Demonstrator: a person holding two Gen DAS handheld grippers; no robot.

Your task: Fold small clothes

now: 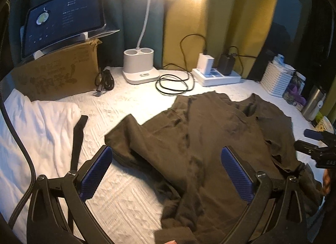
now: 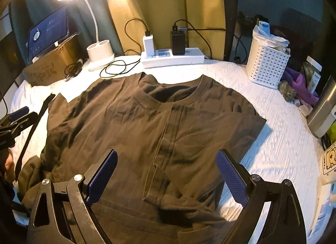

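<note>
A dark brown T-shirt [image 2: 147, 126] lies spread on the white textured cover [image 2: 273, 143], collar toward the far side, sleeves out to both sides, its lower part rumpled. It also shows in the left wrist view [image 1: 210, 135]. My left gripper [image 1: 166, 166] is open and empty, just above the shirt's left sleeve and side. My right gripper [image 2: 166, 172] is open and empty, above the shirt's lower middle. Each gripper shows at the edge of the other's view, the right one [image 1: 315, 141] and the left one [image 2: 16, 120].
At the back stand a cardboard box [image 1: 56, 72] with a tablet [image 1: 63, 19], a white lamp base [image 1: 139, 65], coiled cables [image 1: 172, 84] and a power strip with chargers [image 2: 172, 55]. A white basket [image 2: 266, 63] and metal bottle [image 1: 314, 102] stand right. A white cloth [image 1: 37, 122] and black strap [image 1: 77, 139] lie left.
</note>
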